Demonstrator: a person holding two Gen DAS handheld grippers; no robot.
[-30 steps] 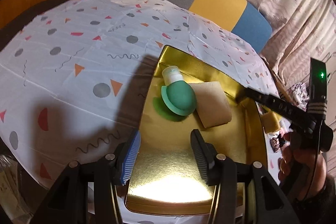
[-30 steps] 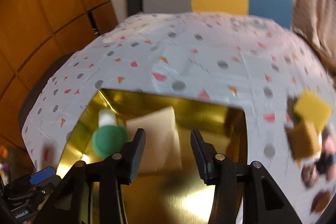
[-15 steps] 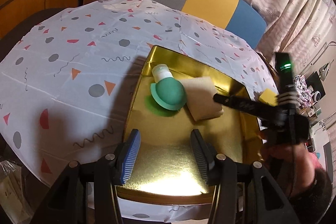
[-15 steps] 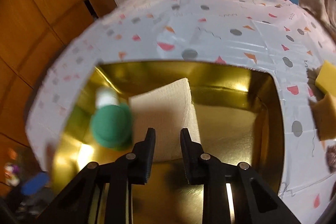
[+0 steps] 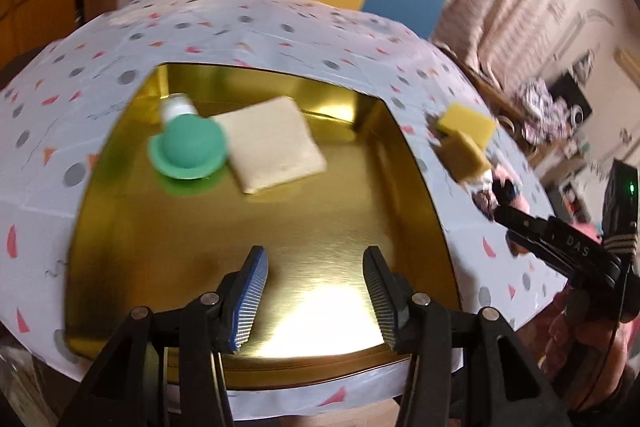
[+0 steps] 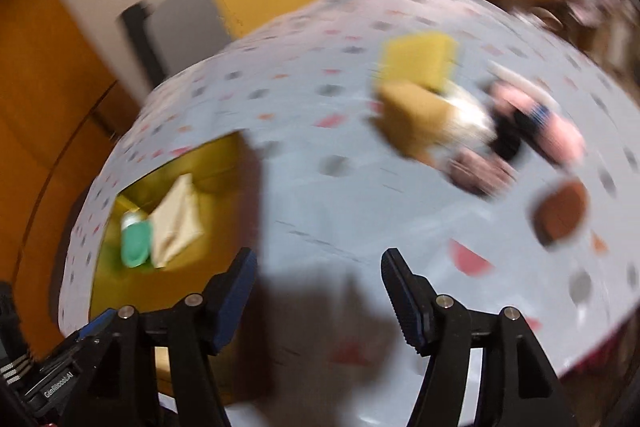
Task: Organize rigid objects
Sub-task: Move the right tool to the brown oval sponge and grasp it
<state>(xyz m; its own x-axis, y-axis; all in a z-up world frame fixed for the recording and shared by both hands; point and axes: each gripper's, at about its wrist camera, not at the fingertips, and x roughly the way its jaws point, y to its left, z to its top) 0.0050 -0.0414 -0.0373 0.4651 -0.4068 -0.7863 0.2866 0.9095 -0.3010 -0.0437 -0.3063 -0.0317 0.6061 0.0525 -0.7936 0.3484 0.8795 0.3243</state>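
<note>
Tray (image 5: 416,187): gold, holds bottle (image 5: 186,143) and pad (image 5: 272,143), sorted.
Left hand-held gripper (image 5: 316,291): half-open, empty, over tray.
Right hand-held gripper (image 6: 316,291): empty, just opened, facing sponges (image 6: 416,95).

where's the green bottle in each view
Left wrist view: the green bottle lies in the gold tray's far left corner, upper left of the picture.
Right wrist view: the bottle, blurred, sits at the left edge, in the tray.
Shared landmark: the beige pad lies just right of it in both.
</note>
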